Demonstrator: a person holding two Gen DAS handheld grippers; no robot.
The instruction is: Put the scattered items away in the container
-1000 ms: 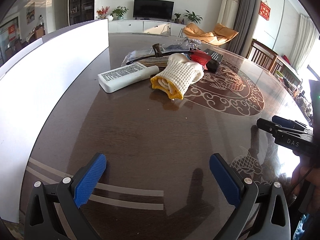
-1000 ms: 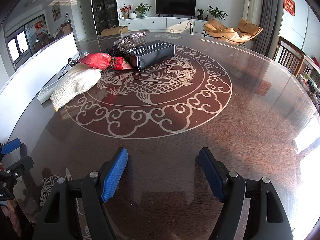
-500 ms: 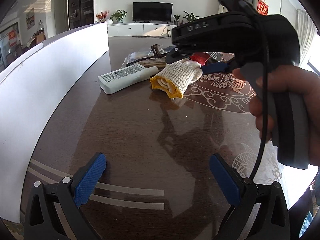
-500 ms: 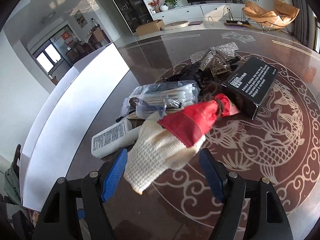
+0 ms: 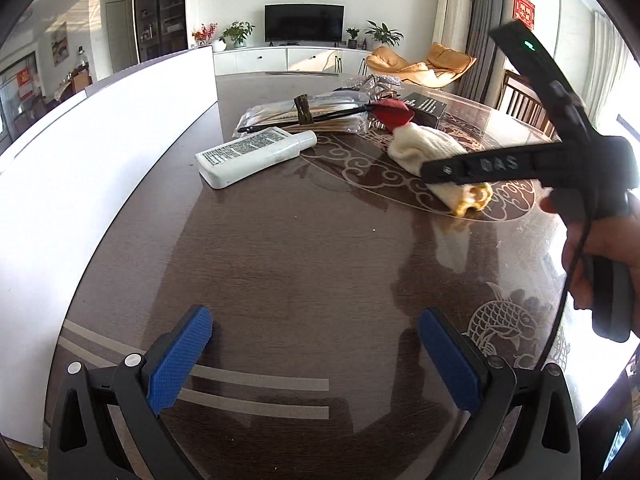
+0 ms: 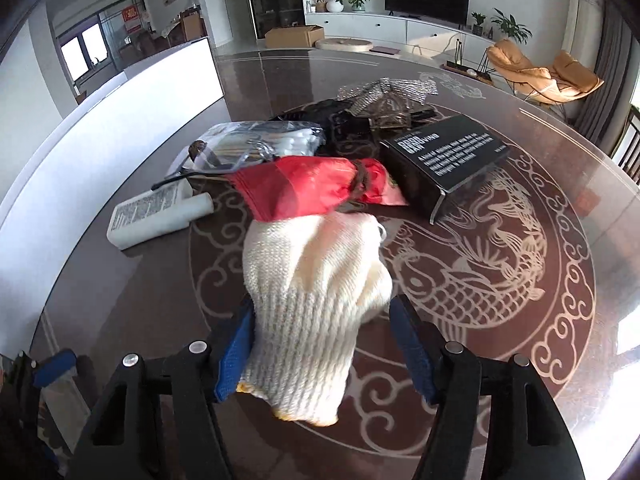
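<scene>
A cream knitted glove [image 6: 316,300] with a yellow cuff lies on the dark round table, between the blue pads of my right gripper [image 6: 324,344]; the jaws are open around it, the left pad near or touching it. It also shows in the left wrist view [image 5: 432,152], partly behind the right gripper's body. My left gripper [image 5: 316,356] is open and empty over bare table. A white lotion bottle [image 5: 252,156], a red folded item [image 6: 316,188], a clear packet of sticks [image 6: 256,144] and a black box [image 6: 444,160] lie beyond the glove.
A tall white container wall [image 5: 92,168] stands along the table's left side and also shows in the right wrist view [image 6: 112,120]. A silver crinkled wrapper [image 6: 384,90] and dark items lie behind the pile. My right hand [image 5: 600,248] holds its gripper at the far right.
My right gripper has moved forward and down onto the glove, which now sits between its pads. The glove has shifted right on the table. The left gripper has not moved.
</scene>
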